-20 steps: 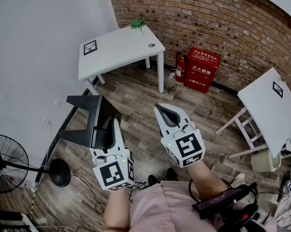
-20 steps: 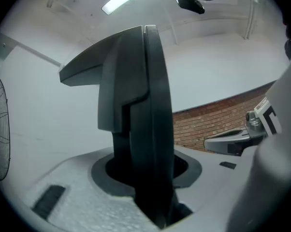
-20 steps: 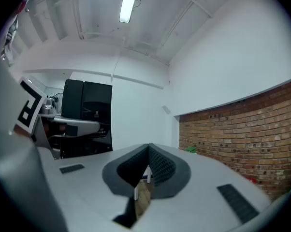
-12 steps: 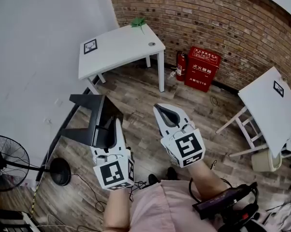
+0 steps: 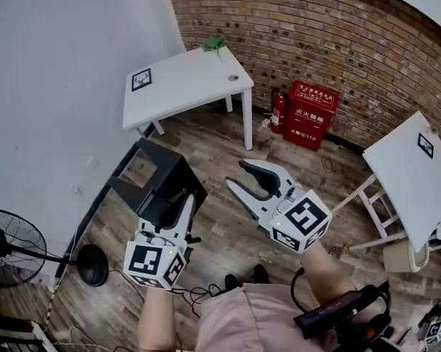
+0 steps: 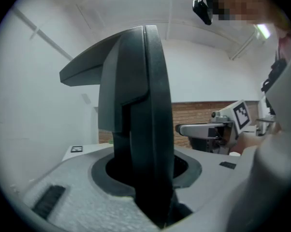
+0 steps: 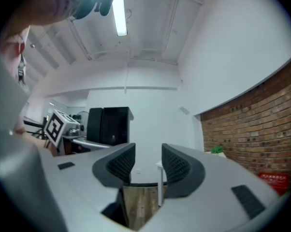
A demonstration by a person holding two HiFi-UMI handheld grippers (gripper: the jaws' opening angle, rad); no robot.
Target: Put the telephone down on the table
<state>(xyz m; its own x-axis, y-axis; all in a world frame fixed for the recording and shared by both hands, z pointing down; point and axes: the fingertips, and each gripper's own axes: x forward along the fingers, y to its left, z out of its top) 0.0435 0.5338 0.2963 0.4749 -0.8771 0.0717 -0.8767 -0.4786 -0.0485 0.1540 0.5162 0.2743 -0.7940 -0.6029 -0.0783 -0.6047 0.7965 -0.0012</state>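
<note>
The telephone (image 5: 160, 183) is a black, angular desk set, held up in the air over the wooden floor with my left gripper (image 5: 182, 204) shut on its lower edge. In the left gripper view it fills the middle as a tall dark slab (image 6: 138, 105) wedged between the jaws. My right gripper (image 5: 239, 176) hovers beside it to the right, open, its two fingers spread with nothing between them. In the right gripper view (image 7: 145, 166) only floor and a table leg show in the gap. The white table (image 5: 187, 86) stands ahead against the brick wall.
On the table lie a small green thing (image 5: 214, 44), a square marker tag (image 5: 141, 79) and a small round piece (image 5: 234, 78). A red fire-equipment box (image 5: 309, 111) and an extinguisher (image 5: 279, 111) stand by the wall. A second white table (image 5: 414, 174) stands right, a floor fan (image 5: 8, 244) left.
The left gripper has swung the telephone forward and tilted it to the right. The right gripper has shifted right and turned its jaws toward the left. The table looks slightly nearer.
</note>
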